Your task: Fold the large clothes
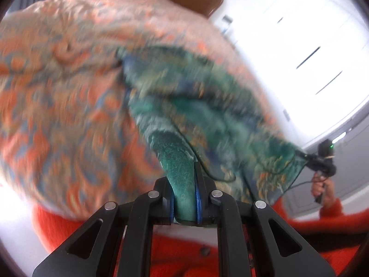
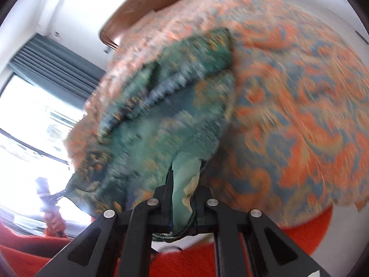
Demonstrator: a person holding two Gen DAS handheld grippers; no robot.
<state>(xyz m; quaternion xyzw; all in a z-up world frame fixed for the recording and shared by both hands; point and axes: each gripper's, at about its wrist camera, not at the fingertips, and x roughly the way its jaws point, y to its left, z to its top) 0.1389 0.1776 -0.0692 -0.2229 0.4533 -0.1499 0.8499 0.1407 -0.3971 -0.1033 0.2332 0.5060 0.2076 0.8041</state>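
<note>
A green patterned garment [image 1: 207, 106] hangs stretched between both grippers above a bed. My left gripper [image 1: 184, 173] is shut on one corner of it, green cloth bunched between the blue pads. In the same view the right gripper [image 1: 322, 159] pinches the far corner, with a hand under it. In the right wrist view the green garment [image 2: 161, 115] runs from my right gripper [image 2: 184, 175], shut on a fold of it, to the left gripper [image 2: 49, 196] at the far left. Both views are blurred by motion.
An orange and blue paisley bedspread [image 1: 57, 80] covers the bed under the garment. A brown headboard [image 2: 150, 0] stands behind it. The person's orange sleeve [image 1: 329, 207] and orange top fill the bottom. White cupboard doors [image 1: 311, 46] are on one side and a bright window [image 2: 30, 115] on the other.
</note>
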